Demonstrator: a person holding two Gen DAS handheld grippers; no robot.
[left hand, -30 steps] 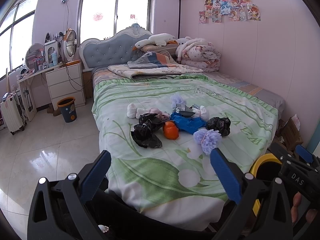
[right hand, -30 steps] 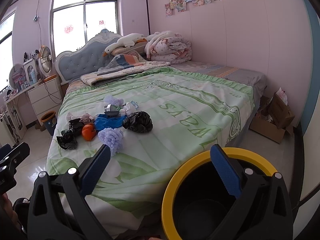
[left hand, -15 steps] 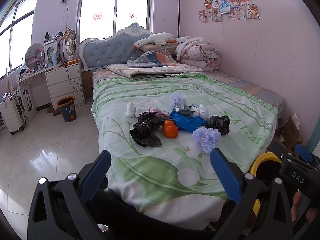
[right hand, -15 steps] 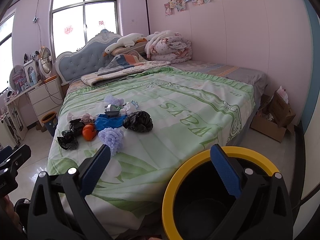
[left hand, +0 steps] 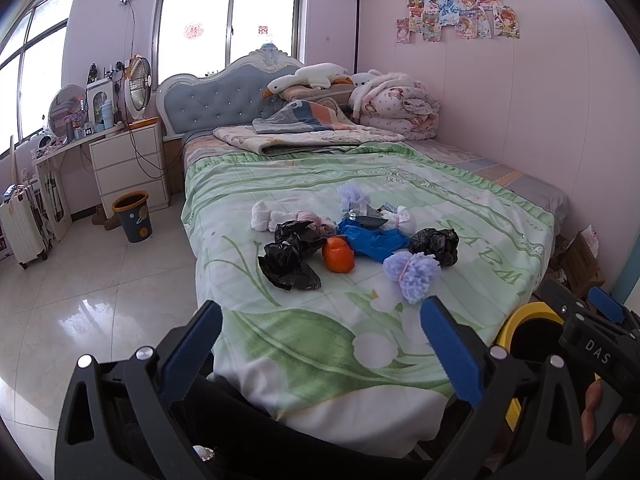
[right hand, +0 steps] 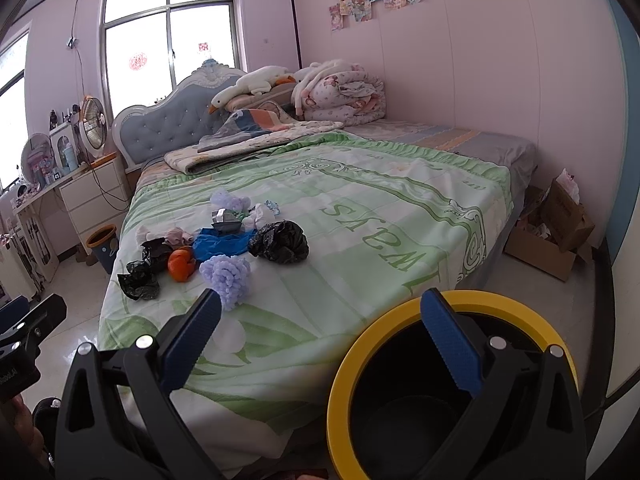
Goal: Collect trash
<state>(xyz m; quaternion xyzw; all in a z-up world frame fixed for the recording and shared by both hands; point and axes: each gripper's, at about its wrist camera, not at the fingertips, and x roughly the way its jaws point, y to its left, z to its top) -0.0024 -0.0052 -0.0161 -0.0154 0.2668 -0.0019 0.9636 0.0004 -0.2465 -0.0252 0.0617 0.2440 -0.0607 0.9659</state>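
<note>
A pile of trash lies on the green bedspread [left hand: 304, 332]: black crumpled bags [left hand: 290, 264] [right hand: 280, 242], an orange ball [left hand: 339, 255] [right hand: 181, 265], a blue bag [left hand: 372, 240], lilac fluffy bundles [left hand: 412, 274] [right hand: 226, 276] and white wads [left hand: 262, 216]. A black bin with a yellow rim [right hand: 452, 392] [left hand: 516, 324] stands on the floor at the bed's near corner. My left gripper [left hand: 320, 344] is open and empty, short of the bed's foot. My right gripper [right hand: 320, 336] is open and empty, its right finger over the bin's mouth.
A second small bin [left hand: 133, 216] stands by the white drawers [left hand: 128, 168] left of the bed. A suitcase [left hand: 22, 228] is at far left. Cardboard boxes [right hand: 560, 224] sit on the floor to the right by the pink wall. Folded quilts [left hand: 394, 108] lie at the headboard.
Both views have shifted very slightly; the bed and trash sit marginally higher in the left wrist view. Both grippers stay open and nothing has been picked up.
</note>
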